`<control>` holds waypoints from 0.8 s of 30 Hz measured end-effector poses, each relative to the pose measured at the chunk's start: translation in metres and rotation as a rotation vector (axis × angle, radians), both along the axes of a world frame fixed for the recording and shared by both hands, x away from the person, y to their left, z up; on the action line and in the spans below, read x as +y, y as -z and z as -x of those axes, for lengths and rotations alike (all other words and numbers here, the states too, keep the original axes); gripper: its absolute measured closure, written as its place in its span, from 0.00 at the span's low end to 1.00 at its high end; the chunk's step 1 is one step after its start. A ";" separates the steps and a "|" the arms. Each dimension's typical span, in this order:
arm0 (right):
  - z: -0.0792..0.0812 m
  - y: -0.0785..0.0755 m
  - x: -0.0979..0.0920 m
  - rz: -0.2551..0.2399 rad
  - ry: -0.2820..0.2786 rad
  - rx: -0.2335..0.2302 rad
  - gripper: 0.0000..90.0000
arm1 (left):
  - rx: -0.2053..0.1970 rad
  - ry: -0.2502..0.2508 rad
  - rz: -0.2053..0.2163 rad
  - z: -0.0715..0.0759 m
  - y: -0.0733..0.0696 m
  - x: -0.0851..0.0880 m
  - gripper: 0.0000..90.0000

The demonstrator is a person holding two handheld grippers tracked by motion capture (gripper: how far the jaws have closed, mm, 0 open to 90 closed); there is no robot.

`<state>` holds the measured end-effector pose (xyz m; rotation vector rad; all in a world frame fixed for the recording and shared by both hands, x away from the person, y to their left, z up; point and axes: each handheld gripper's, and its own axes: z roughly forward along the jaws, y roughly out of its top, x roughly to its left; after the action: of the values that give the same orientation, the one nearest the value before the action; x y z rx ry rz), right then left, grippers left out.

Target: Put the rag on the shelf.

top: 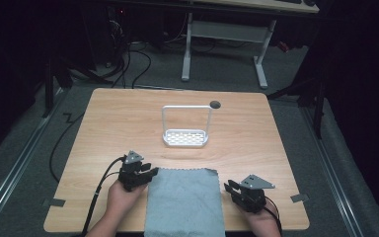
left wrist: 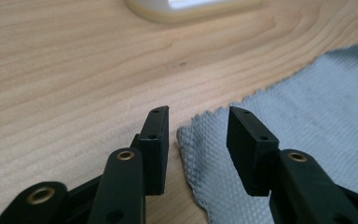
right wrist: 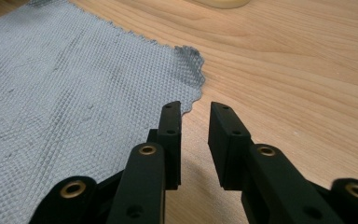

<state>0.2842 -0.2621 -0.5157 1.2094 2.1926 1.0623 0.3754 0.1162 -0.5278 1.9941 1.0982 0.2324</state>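
Observation:
A grey waffle-weave cloth [top: 185, 202] lies flat at the front middle of the wooden table [top: 118, 118], its near end reaching the front edge. My left gripper [top: 151, 174] sits at the cloth's far left corner. In the left gripper view its jaws [left wrist: 198, 112] stand open, with that corner of the cloth [left wrist: 317, 107] on the wood between them and neither pad touching it. My right gripper [top: 229, 186] rests by the cloth's right edge. In the right gripper view it [right wrist: 196, 105] is open over bare wood, with the scalloped edge of the cloth [right wrist: 65, 88] just beside its left jaw.
A white rack [top: 186, 138] with a tall loop handle stands at the table's centre; its base [left wrist: 191, 9] shows at the top of both gripper views. Behind it is a dark round hole [top: 215, 104]. Tape patches [top: 299, 198] mark the front corners. Desk legs stand beyond the table.

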 end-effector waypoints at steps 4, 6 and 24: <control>-0.002 0.002 0.003 -0.010 0.000 0.010 0.77 | 0.011 -0.007 -0.007 -0.001 0.004 -0.002 0.73; -0.004 0.002 0.005 -0.012 -0.002 0.010 0.75 | 0.009 -0.016 -0.001 0.000 0.004 -0.002 0.76; -0.064 0.011 0.044 0.039 0.081 0.096 0.72 | -0.020 0.032 -0.007 0.006 0.008 -0.002 0.99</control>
<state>0.3478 -0.2177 -0.5270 1.3455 2.2049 0.9427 0.3697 0.1140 -0.5358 2.0099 1.0537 0.2387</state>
